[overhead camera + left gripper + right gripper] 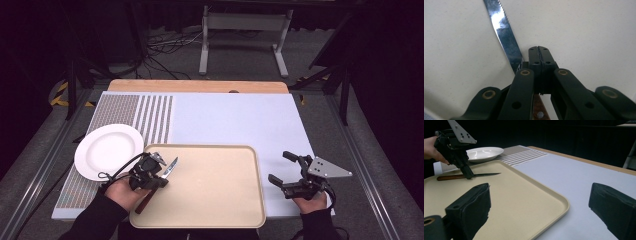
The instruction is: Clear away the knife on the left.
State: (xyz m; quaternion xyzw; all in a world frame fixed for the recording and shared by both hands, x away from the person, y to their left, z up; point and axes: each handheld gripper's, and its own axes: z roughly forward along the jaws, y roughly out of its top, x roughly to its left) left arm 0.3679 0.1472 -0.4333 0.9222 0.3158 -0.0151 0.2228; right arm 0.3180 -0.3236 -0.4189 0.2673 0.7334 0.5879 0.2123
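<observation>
Knife held over tray; second gripper idle.

Left gripper (159, 170), at the tray's (225, 200) near-left corner, has its jaws clamped on the knife (170, 167) where blade meets wooden handle; the blade points toward the tray's middle and the handle toward its near edge. Right gripper (285, 170), jaws wide and holding nothing, sits off the tray's right edge on the table (240, 120). White plate (108, 150) lies by the tray's far-left corner. Risk: the narrow grip may let the knife pivot or slip.

Table (235, 117) with beige tray (220, 200) and white plate (107, 150).
</observation>
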